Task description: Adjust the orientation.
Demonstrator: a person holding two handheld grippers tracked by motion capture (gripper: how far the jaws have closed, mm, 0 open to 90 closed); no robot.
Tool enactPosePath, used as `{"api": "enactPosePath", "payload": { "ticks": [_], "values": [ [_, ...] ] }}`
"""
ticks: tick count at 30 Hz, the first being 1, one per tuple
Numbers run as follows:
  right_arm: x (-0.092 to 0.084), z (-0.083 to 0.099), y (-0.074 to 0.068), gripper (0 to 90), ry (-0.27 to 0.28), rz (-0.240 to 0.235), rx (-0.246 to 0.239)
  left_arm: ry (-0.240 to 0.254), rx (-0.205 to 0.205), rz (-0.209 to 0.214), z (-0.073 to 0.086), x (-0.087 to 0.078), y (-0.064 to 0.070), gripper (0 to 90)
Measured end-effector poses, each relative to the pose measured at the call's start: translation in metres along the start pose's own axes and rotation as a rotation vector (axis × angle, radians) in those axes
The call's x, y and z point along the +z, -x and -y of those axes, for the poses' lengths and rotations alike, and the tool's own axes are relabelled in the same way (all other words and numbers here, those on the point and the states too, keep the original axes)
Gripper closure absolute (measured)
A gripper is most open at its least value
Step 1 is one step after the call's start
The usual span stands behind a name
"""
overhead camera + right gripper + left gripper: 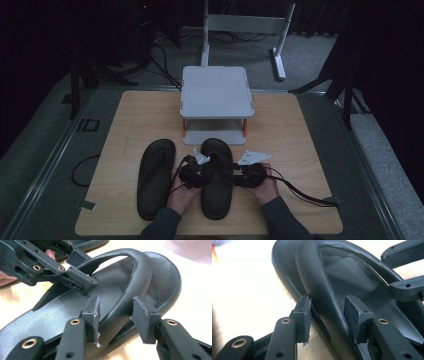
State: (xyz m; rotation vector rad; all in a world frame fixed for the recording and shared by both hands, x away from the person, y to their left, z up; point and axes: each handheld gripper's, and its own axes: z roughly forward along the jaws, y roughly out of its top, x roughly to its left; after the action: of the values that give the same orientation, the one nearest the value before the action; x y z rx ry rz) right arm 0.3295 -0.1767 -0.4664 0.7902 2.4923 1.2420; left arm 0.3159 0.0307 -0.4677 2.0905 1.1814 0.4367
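Two black flip-flop sandals lie side by side on the wooden table (290,135). The left sandal (156,175) is untouched. Both grippers grip the right sandal (216,200) by its Y-shaped strap. My left gripper (200,172) comes in from the left, and its pads (305,315) press on the left arm of the strap (324,290). From the right, my right gripper (235,175) is shut on the strap's other arm (135,277), which fills the gap between its jaws (115,315). Each gripper view shows the other gripper (78,268) (404,270) across the sandal.
A small white two-level stand (216,92) with orange posts sits at the table's far middle, just beyond the sandals' toes. Cables trail from the right gripper over the table's right side (305,192). A white frame (245,25) stands on the floor behind.
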Motion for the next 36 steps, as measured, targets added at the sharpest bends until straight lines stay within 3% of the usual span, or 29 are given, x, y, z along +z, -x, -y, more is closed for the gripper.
{"api": "enactPosePath", "payload": {
  "ticks": [5,6,8,12,14,17,18,22,23,26,30,32,36],
  "values": [
    [-0.004,0.003,0.006,57.6,0.01,0.019,0.034,-0.005,0.003,0.01,-0.006,0.004,0.001,56.4],
    [-0.004,0.004,0.007,57.0,0.009,0.016,0.037,-0.003,0.0,0.028,-0.006,0.003,-0.001,52.1],
    [-0.004,0.004,0.007,54.0,0.013,0.011,0.039,0.018,-0.006,0.024,-0.005,-0.006,-0.003,48.8],
    [-0.003,0.006,0.006,49.6,-0.002,0.009,0.039,0.057,-0.011,-0.016,-0.002,-0.025,-0.011,42.1],
    [-0.003,0.007,0.003,48.6,-0.003,0.011,0.037,0.089,-0.018,-0.1,0.004,-0.044,-0.021,43.1],
    [-0.004,0.008,0.002,47.7,-0.007,0.014,0.034,0.101,-0.036,-0.134,0.01,-0.054,-0.031,43.1],
    [-0.004,0.008,0.001,47.5,-0.007,0.013,0.034,0.089,-0.06,-0.188,0.018,-0.059,-0.041,43.2],
    [-0.003,0.008,0.001,46.7,-0.006,0.012,0.036,0.079,-0.12,-0.199,0.032,-0.059,-0.06,43.0],
    [-0.003,0.008,0.001,46.4,-0.007,0.011,0.035,0.092,-0.121,-0.189,0.034,-0.06,-0.06,43.3],
    [-0.003,0.008,0.001,45.6,-0.006,0.013,0.037,0.089,-0.112,-0.207,0.032,-0.06,-0.058,43.2],
    [-0.003,0.009,0.0,45.2,-0.009,0.018,0.027,0.122,-0.115,-0.23,0.033,-0.069,-0.055,41.0],
    [-0.002,0.009,0.001,44.8,-0.009,0.018,0.029,0.104,-0.104,-0.266,0.035,-0.072,-0.056,39.2],
    [-0.002,0.009,0.0,44.1,-0.012,0.019,0.028,0.045,-0.142,-0.266,0.045,-0.06,-0.065,41.8]
  ]
}}
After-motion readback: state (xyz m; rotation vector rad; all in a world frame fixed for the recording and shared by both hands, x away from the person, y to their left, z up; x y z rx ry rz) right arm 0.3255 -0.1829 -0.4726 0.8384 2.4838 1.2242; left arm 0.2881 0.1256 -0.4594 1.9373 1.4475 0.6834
